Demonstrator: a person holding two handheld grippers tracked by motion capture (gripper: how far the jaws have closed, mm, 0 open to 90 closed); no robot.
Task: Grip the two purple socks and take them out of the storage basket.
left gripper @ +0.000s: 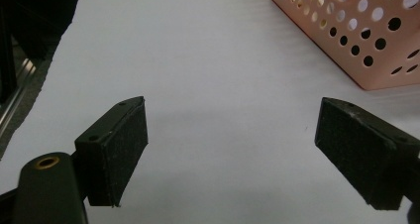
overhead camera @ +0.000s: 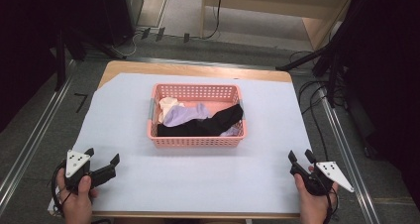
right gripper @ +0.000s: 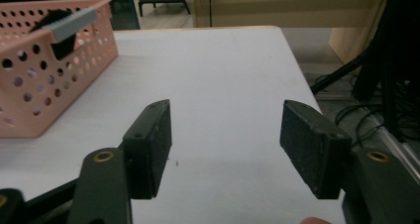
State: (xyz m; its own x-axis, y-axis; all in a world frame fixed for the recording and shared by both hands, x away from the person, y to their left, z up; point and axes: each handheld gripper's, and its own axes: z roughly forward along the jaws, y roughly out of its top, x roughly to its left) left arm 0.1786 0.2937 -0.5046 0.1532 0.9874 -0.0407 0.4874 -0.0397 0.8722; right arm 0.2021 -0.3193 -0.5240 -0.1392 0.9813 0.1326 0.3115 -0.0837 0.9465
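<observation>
A pink perforated basket (overhead camera: 197,141) stands at the middle of the white table cover. Inside lie a black garment (overhead camera: 208,125), a lilac cloth (overhead camera: 185,115) and a cream piece (overhead camera: 167,105). My left gripper (overhead camera: 102,158) rests open near the front left corner of the table, a hand around it, nothing between its pads (left gripper: 126,149). The basket's corner (left gripper: 366,40) sits ahead and to the right of it. My right gripper (overhead camera: 300,156) is open at the front right, also empty, with the basket (right gripper: 39,70) off to its left.
The white cover (overhead camera: 198,174) spans most of the table, with a wooden edge (overhead camera: 198,68) at the back. Metal rails (overhead camera: 29,140) run along both sides. Cables (overhead camera: 317,100) and dark stands lie on the floor to the right.
</observation>
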